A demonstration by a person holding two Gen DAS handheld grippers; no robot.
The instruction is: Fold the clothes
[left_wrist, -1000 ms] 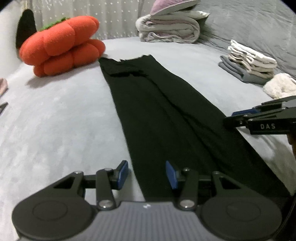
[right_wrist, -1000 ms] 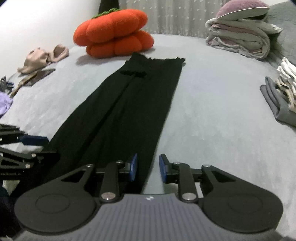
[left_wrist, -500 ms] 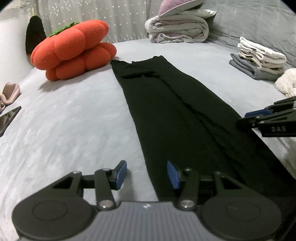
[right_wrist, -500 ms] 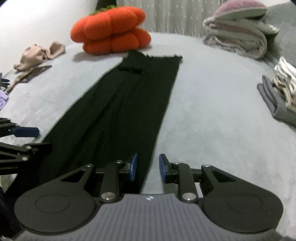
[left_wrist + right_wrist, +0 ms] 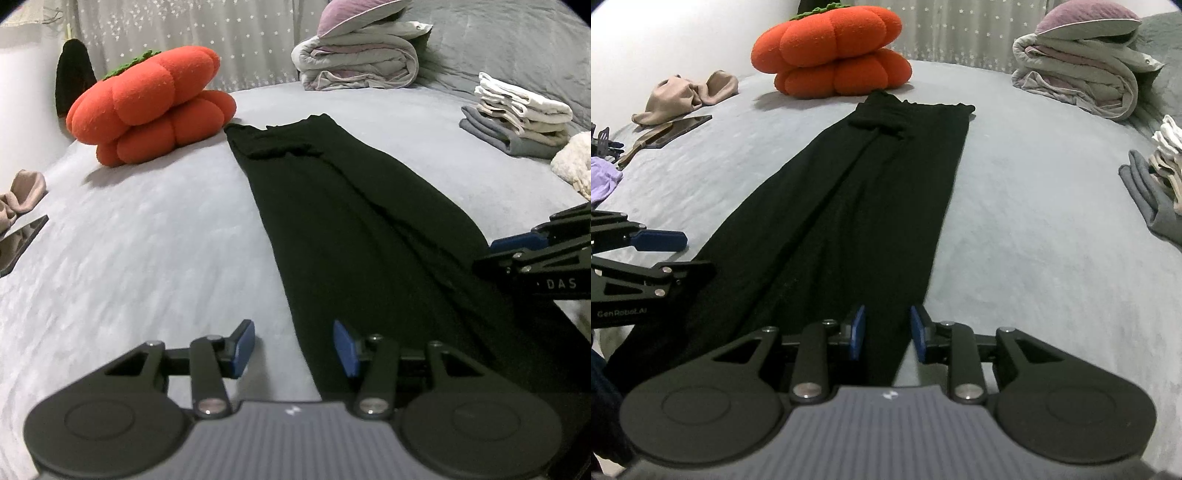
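A long black garment [image 5: 354, 236] lies flat and stretched out on the grey bed, its waistband at the far end near the orange cushion; it also shows in the right wrist view [image 5: 849, 206]. My left gripper [image 5: 293, 347] is open over the garment's near left edge. My right gripper [image 5: 884, 332] is open, narrower, over the near right edge. Neither holds cloth. Each gripper shows in the other's view, the right one [image 5: 532, 254] and the left one [image 5: 646, 254].
An orange pumpkin cushion [image 5: 147, 107] sits at the far left. A rolled duvet with a purple pillow [image 5: 362, 55] lies at the back. A stack of folded clothes [image 5: 521, 118] is at the right. A beige garment [image 5: 687, 96] and a dark mirror [image 5: 672, 129] lie at the left.
Both grippers have drawn back and risen slightly along the garment's near end, so more of the bed shows. Their jaws stay as they were. The garment has not moved.
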